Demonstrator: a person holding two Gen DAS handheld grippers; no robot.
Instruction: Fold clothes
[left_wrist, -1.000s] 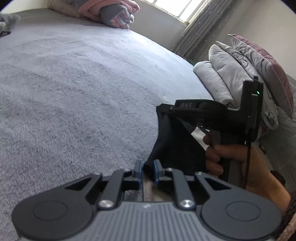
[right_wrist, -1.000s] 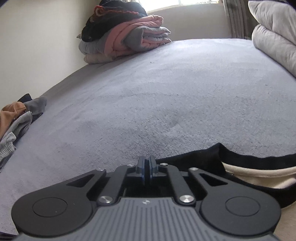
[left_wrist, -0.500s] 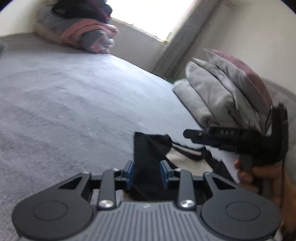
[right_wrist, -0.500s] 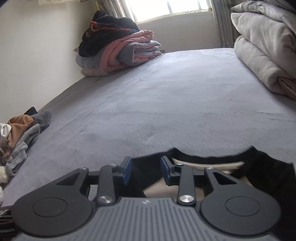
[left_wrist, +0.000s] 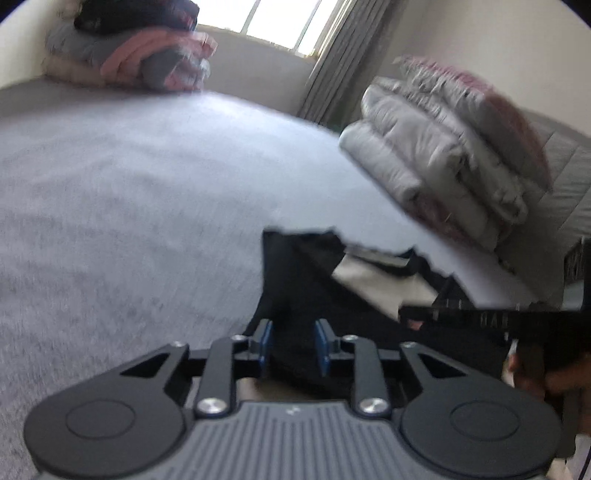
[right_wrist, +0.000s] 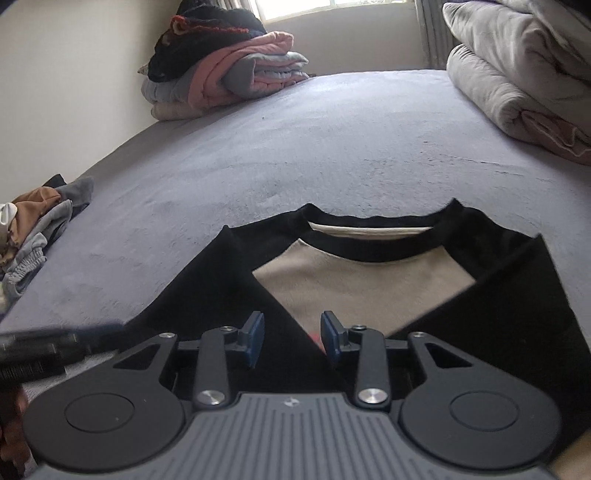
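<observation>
No brand or label can be read; pale marks on the dark tool body at the right edge of the left wrist view are too blurred to make out. The black and beige shirt lies flat on the grey bed cover, low centre of the right wrist view, its neckline towards the window. The right gripper is spread above the shirt's black sleeve. The left gripper is spread too, with black cloth between its blue pads. A stack of folded clothes sits upper left, rolled grey bedding upper right, loose garments at the left edge.
</observation>
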